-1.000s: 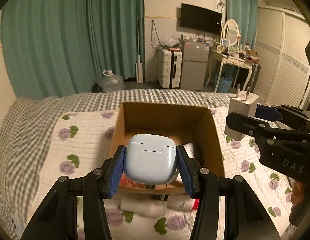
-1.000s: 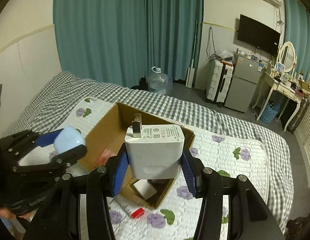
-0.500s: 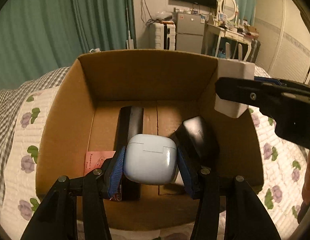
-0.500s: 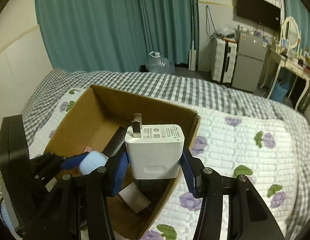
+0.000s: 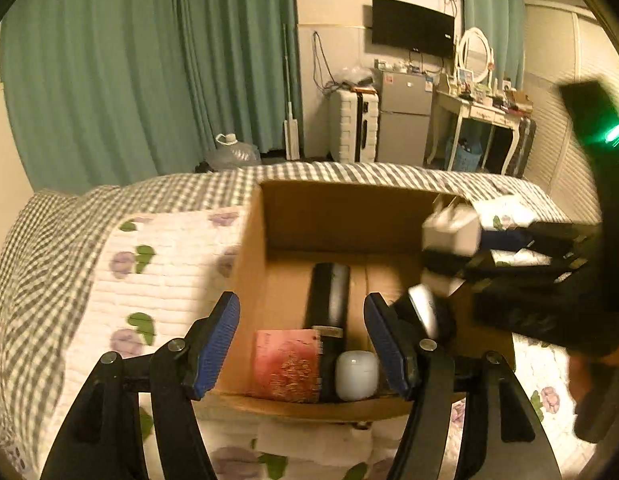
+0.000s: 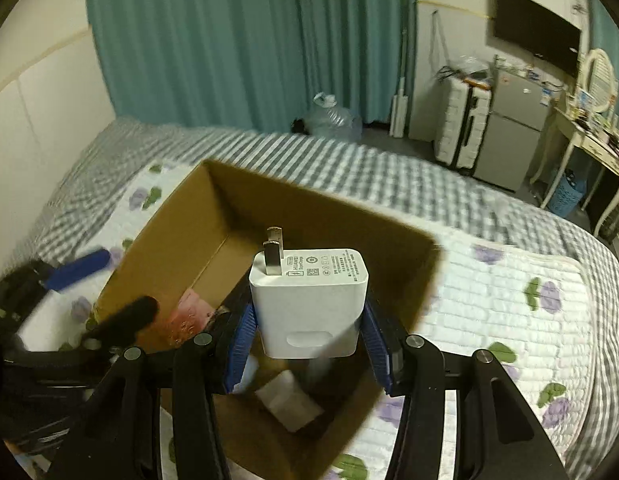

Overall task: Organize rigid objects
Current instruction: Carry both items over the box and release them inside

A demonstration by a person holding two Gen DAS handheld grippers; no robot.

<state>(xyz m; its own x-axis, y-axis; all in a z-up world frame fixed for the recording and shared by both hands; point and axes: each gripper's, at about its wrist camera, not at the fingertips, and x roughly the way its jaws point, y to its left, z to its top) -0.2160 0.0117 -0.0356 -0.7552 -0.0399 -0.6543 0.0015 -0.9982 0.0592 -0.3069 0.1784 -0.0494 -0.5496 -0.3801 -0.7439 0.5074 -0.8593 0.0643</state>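
An open cardboard box [image 5: 253, 248] sits on the bed. My left gripper [image 5: 301, 344] is open and empty above its near side. The pale blue earbud case [image 5: 356, 375] lies inside the box by the near wall, beside a pink card [image 5: 287, 364] and a long black item [image 5: 327, 296]. My right gripper [image 6: 307, 352] is shut on a white wall charger [image 6: 309, 300], prongs up, held over the box [image 6: 181, 216]. That charger also shows in the left wrist view [image 5: 451, 232], over the box's right side.
The box rests on a white floral quilt [image 5: 165, 256] over a checked bedspread [image 6: 349, 176]. A white block [image 6: 289, 400] and a dark rounded object [image 5: 423, 312] lie in the box. Items lie outside its near wall [image 5: 309, 440]. Curtains, a suitcase, a fridge and a dressing table stand beyond.
My left gripper has opened and let go of the earbud case, which now lies in the box; the gripper has pulled back. My right gripper has moved over the box with the charger.
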